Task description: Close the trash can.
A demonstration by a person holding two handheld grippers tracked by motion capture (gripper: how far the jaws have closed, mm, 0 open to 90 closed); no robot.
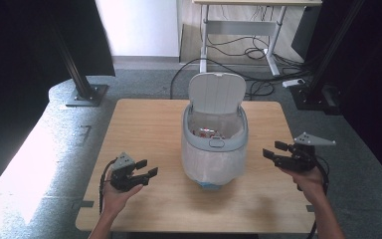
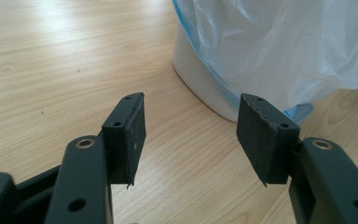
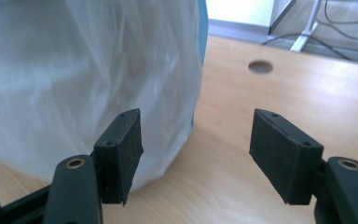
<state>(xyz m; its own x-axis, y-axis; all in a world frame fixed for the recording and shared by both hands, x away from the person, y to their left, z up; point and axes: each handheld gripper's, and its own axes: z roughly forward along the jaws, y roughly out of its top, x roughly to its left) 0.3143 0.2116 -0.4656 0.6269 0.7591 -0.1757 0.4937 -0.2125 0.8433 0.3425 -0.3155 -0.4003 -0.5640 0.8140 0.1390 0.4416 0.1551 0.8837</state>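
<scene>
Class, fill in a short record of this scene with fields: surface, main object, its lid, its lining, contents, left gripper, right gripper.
surface: wooden table
main object: small white bin, mid-table
lid: lid raised, standing open at the back
lining: thin plastic bag, draped over the outside
contents: some rubbish inside, too small to identify
left gripper: left gripper open, empty, left of the bin
right gripper: right gripper open, empty, right of the bin

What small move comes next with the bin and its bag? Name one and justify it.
Probably bring both tongs in toward the bag's overhang. The left tongs and right tongs stand open on either side of the bin, holding nothing. Its lid is up, and the white bag is draped down over the outside, so its loose plastic looks the easiest thing to pinch.
</scene>
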